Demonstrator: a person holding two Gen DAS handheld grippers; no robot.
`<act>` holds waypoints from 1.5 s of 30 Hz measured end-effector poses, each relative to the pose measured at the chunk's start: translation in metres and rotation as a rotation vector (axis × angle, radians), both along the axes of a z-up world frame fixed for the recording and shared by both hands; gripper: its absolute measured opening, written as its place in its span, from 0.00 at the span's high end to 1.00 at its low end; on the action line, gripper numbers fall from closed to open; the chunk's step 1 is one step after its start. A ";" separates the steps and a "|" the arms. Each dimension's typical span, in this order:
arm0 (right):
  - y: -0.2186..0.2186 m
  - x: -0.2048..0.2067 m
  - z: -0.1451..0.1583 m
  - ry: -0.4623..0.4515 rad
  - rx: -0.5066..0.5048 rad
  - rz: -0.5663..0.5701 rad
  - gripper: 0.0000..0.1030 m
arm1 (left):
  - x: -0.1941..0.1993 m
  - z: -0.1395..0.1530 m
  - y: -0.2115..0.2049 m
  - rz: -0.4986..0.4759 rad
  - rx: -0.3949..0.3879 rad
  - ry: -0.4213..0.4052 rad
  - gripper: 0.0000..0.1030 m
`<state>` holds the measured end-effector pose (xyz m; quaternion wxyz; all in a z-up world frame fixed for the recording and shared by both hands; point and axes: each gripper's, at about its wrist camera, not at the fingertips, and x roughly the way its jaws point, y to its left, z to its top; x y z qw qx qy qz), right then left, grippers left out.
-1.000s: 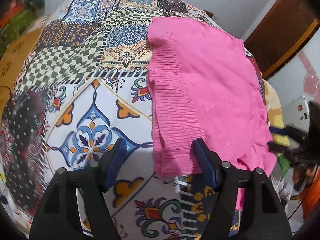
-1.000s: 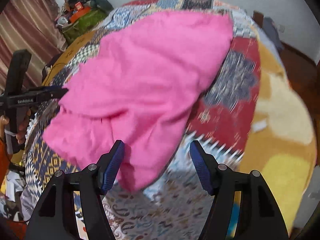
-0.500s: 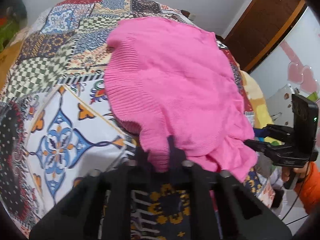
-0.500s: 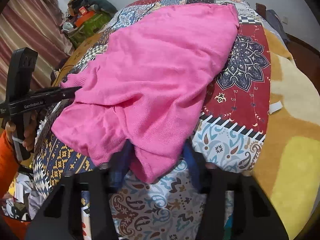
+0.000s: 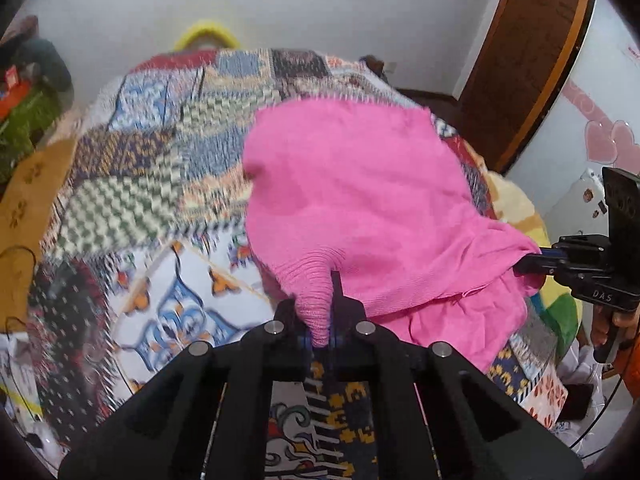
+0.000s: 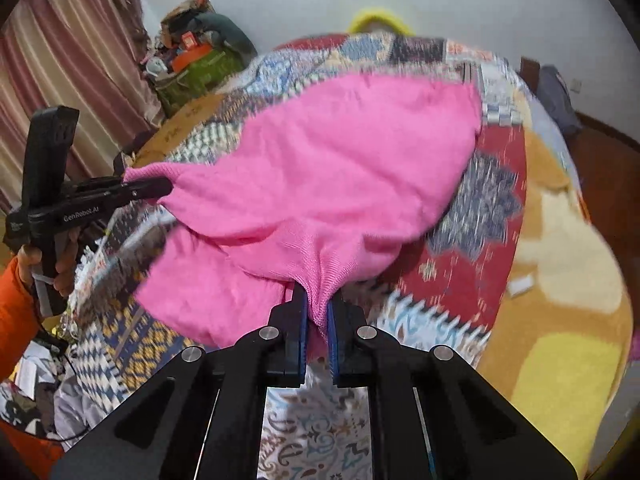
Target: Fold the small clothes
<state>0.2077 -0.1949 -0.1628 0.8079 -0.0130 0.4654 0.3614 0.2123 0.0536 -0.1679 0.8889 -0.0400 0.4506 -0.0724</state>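
Note:
A pink knit garment (image 5: 360, 200) lies on a patchwork bedspread (image 5: 160, 184), its near edge lifted. My left gripper (image 5: 320, 332) is shut on the ribbed near corner of the garment. My right gripper (image 6: 318, 320) is shut on the other near corner of the pink garment (image 6: 340, 168). Each gripper shows in the other's view: the right one at the right edge (image 5: 536, 262), the left one at the left edge (image 6: 156, 188), both pinching the pink cloth. The garment sags between the two grips.
The bedspread (image 6: 500, 208) covers the whole bed. A wooden door (image 5: 532, 48) stands at the right of the left wrist view. A curtain (image 6: 60, 80) and a pile of clutter (image 6: 196, 60) are at the left of the right wrist view. A white wall is behind the bed.
Both grippers were open a second ago, closed on the garment's near corners, and have now lifted them off the bedspread and up.

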 end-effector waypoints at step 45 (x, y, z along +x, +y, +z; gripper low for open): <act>-0.003 0.033 -0.032 0.070 -0.044 0.026 0.91 | 0.055 -0.060 -0.019 -0.026 -0.148 0.187 0.94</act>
